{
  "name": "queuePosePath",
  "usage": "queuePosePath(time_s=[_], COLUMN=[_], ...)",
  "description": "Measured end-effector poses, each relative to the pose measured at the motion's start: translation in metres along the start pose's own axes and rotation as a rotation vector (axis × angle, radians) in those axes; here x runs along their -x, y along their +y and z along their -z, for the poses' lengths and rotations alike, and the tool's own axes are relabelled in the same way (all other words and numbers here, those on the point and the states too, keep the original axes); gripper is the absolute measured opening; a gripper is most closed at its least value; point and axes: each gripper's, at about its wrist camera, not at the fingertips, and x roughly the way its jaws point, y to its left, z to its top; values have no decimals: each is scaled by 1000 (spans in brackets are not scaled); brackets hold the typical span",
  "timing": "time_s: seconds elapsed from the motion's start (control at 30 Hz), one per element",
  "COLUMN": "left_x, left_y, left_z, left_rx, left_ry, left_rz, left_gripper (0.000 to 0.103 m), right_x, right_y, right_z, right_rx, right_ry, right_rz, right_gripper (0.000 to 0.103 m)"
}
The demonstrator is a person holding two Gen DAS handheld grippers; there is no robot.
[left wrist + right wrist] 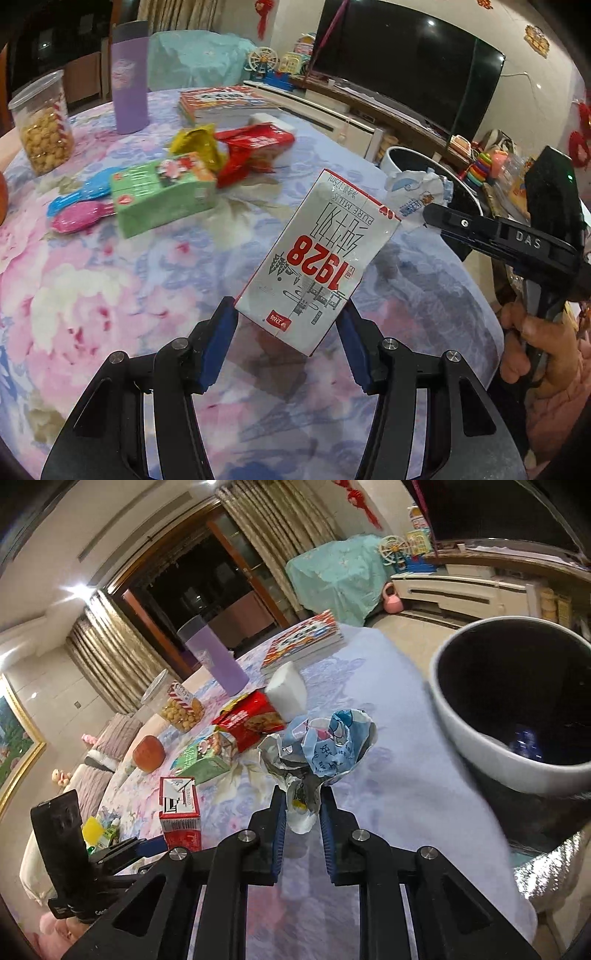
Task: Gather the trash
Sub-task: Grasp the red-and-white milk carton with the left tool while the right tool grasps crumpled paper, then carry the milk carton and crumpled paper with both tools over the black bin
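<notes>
At the far left of the desk [110, 280], under its flowered cloth, we see a clear jar of snacks [42, 125] and a purple tumbler [129, 79], then blue and pink spoons [79, 206] lying beside a green carton [162, 192]. Just right of that carton lie a yellow wrapper [197, 144] and a red snack bag [255, 147], with books [221, 101] behind them. Further right, our left claw [288, 314] is clenched on a white milk carton [317, 258] marked 1928, its blue pads pressed to the carton's two sides, holding it tilted above the desk. To the right of it, our right claw [303, 805] is clenched on a crumpled blue-and-white wrapper [325, 746], pinching its twisted lower end so the bulk stands above the fingertips. This wrapper is held over the desk's right edge, just beside the white bin [461, 716], whose dark inside opens at the far right. A hand [532, 343] grips the right tool's handle.
</notes>
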Motion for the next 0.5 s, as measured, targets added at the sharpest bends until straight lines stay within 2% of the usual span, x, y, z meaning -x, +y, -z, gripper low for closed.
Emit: queuePosePath(time_s=[0.5], left_x=[-24], left_y=[-61], left_z=[-21], left_rx=[-53], left_ry=[23], left_rz=[31], left_gripper=[55], right_x=[44], right_y=[-36], right_z=[5], right_rx=[-48], right_ry=[-64], right_rz=[56], right_gripper=[18])
